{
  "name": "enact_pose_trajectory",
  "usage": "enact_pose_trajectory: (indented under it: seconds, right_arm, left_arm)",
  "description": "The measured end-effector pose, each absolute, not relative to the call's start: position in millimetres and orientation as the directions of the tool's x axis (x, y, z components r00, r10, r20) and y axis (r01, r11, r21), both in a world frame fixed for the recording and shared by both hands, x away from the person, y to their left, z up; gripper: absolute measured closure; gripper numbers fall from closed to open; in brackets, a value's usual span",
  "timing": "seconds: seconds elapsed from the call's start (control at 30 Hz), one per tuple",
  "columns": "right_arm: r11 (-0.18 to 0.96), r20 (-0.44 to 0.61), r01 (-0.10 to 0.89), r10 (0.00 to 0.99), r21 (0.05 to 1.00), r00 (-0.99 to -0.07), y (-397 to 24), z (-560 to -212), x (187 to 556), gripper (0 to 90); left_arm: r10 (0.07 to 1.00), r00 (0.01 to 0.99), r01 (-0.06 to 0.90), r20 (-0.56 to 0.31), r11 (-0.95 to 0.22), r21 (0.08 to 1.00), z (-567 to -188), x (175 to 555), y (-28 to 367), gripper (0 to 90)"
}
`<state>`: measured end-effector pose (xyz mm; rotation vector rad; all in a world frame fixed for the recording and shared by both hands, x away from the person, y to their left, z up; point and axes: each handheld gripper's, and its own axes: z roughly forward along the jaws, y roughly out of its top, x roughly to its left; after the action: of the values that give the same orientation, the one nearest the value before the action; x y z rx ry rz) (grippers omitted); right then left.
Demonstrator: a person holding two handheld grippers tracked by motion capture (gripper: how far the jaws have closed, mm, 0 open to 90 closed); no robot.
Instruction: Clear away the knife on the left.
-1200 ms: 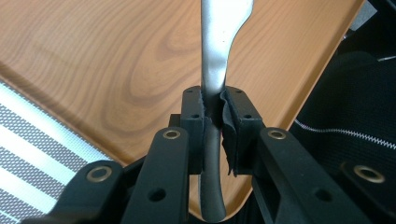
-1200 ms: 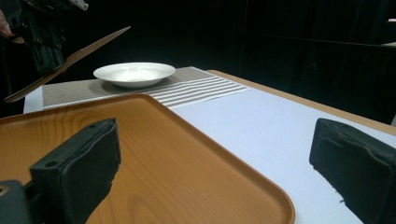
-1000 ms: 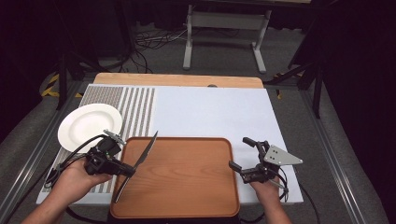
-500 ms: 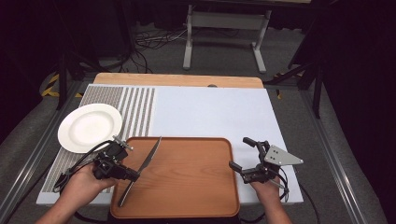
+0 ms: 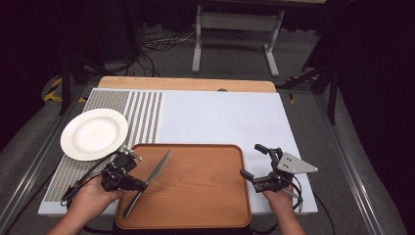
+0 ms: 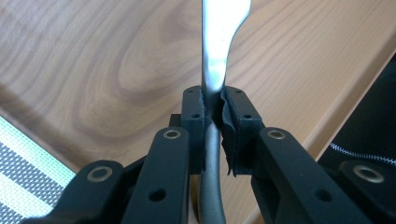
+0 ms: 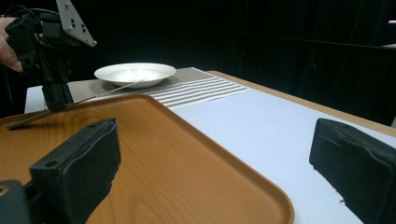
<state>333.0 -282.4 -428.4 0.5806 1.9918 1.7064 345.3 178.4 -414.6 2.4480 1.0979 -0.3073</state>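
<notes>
A white plate (image 5: 94, 133) sits at the left on the striped placemat (image 5: 142, 115). Just right of it, the left hand-held gripper (image 5: 142, 185) is clamped on the handle of a table knife (image 5: 149, 182), whose blade lies slantwise over the wooden tray (image 5: 205, 196). At the tray's right edge, the right hand-held gripper (image 5: 255, 164) rests with jaws wide apart, holding nothing.
</notes>
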Motion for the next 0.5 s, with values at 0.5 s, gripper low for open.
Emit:
enact_pose_trajectory:
  seconds: [0.5]
  right_arm:
    - [0.145, -0.063, 0.028, 0.585, 0.989, -0.809, -282.5, -428.6, 333.2, 2.6]
  left_arm:
    - [0.669, 0.655, 0.755, -0.352, -0.591, 0.282, -425.0, 345.9, 170.8, 80.3]
